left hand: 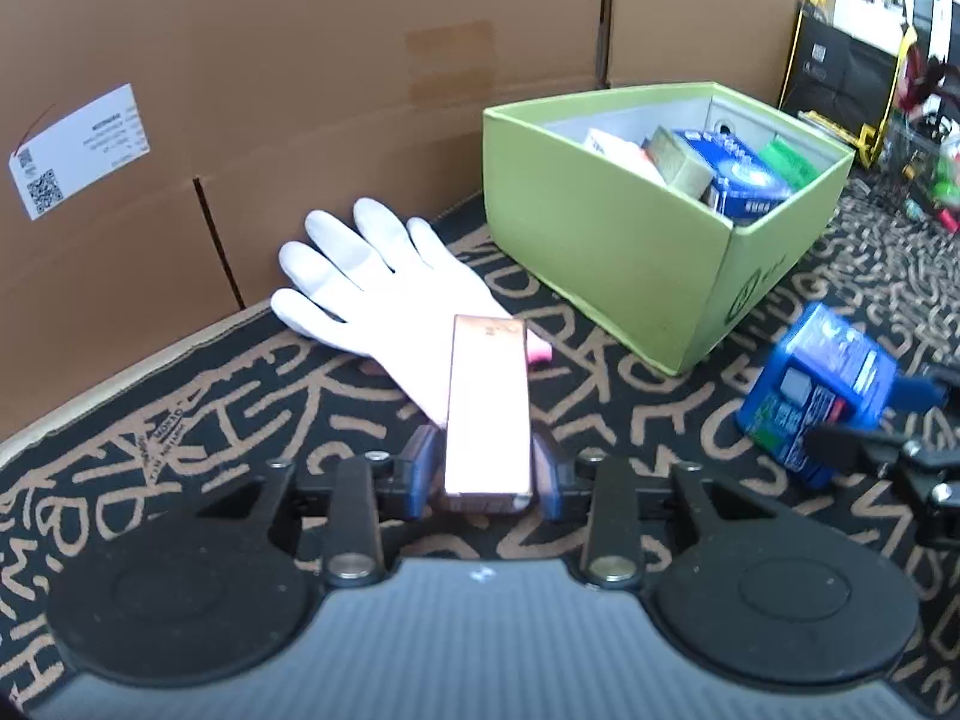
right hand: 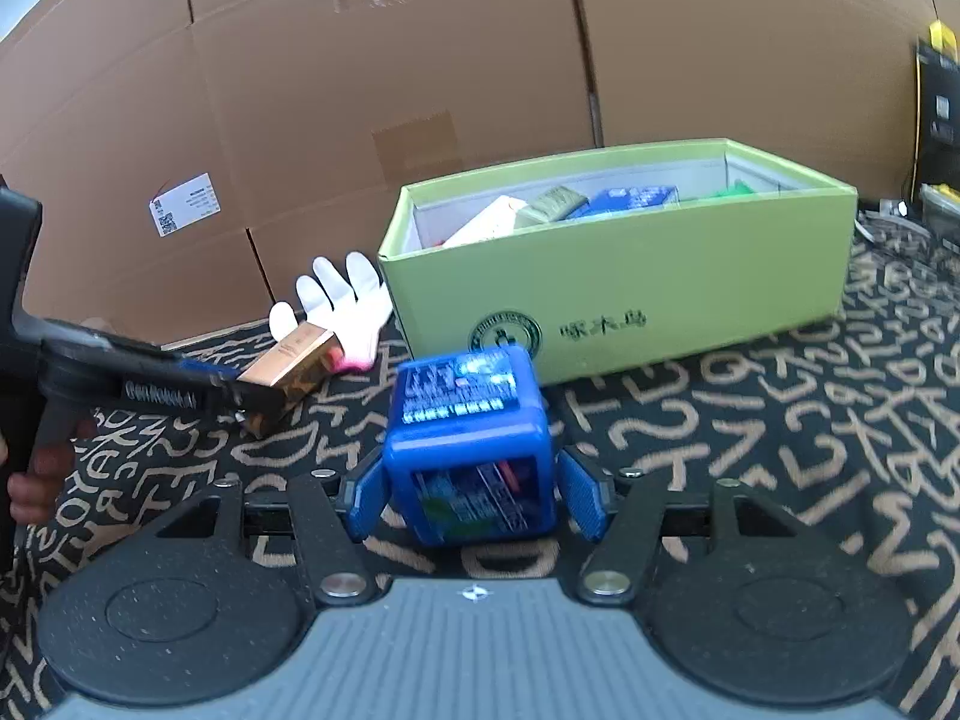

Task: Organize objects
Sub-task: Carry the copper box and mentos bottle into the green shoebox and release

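My left gripper [left hand: 487, 468] is shut on a long copper-coloured box [left hand: 487, 405], held above the patterned cloth; it also shows in the right wrist view [right hand: 294, 363]. My right gripper [right hand: 474, 498] is shut on a blue cube-shaped box [right hand: 471, 441], also seen at the right in the left wrist view [left hand: 816, 387]. A green open box [left hand: 648, 252] holding several packages stands ahead; in the right wrist view [right hand: 660, 306] it is just beyond the blue box. A white glove [left hand: 372, 276] lies flat beyond the copper box.
Tall brown cardboard boxes [left hand: 300, 90] wall off the back, one with a white label [left hand: 78, 150]. The black cloth with tan lettering [right hand: 780, 450] covers the surface. Clutter and a yellow-framed black case [left hand: 840, 78] lie far right.
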Motion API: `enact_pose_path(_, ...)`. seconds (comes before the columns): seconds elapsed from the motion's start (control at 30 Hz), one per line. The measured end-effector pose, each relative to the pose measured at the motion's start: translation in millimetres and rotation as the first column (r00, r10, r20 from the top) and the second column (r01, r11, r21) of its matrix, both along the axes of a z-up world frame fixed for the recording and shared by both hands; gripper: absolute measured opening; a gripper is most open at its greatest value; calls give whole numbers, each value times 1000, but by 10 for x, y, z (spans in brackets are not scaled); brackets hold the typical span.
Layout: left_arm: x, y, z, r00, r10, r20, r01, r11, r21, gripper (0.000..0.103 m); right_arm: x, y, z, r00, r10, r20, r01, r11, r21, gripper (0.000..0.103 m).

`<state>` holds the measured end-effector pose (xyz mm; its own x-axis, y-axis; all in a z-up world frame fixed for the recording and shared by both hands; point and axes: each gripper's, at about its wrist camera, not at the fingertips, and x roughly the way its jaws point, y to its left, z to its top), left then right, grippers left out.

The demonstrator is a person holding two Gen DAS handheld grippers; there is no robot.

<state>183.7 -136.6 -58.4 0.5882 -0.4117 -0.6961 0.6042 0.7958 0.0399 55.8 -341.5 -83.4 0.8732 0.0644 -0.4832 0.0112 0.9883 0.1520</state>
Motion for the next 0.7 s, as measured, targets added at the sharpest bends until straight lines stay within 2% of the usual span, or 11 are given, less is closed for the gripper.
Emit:
enact_pose_path(0.03, -21, -45, -39, 1000, 0, 4, 0, 1000, 6, 44, 11, 20, 6, 1000, 0, -4, 0, 1000, -15, 63)
enact_pose_path(0.13, 91, -240, -137, 1000, 6, 8, -7, 1000, 29, 46, -10, 31, 23, 1000, 6, -5, -6, 1000, -14, 61)
enact_pose_path(0.17, 87, -228, -129, 1000, 5, 5, -5, 1000, 30, 44, -32, 31, 35, 1000, 8, -2, -8, 1000, -13, 61)
enact_pose_path(0.2, 99, -223, -143, 1000, 3, -6, -2, 1000, 20, 31, -61, 37, 52, 1000, 12, 4, -12, 1000, -16, 61)
enact_pose_path(0.3, 121, -213, -114, 999, 17, -41, -17, 1000, 8, 30, -167, 32, 133, 999, 17, 29, -16, 1000, -24, 61)
enact_pose_path(0.37, 47, -187, -50, 999, 9, -31, -9, 1000, -1, 30, -250, 3, 228, 998, 14, 62, -13, 1000, -22, 60)
enact_pose_path(0.53, -226, -34, 305, 1000, -5, 6, 5, 997, -73, 30, -450, -130, 543, 984, 4, 176, 1, 1000, -30, 60)
enact_pose_path(0.7, -403, -35, 777, 995, -38, 97, 53, 987, -150, 30, -415, -314, 799, 963, -41, 268, 61, 996, -64, 60)
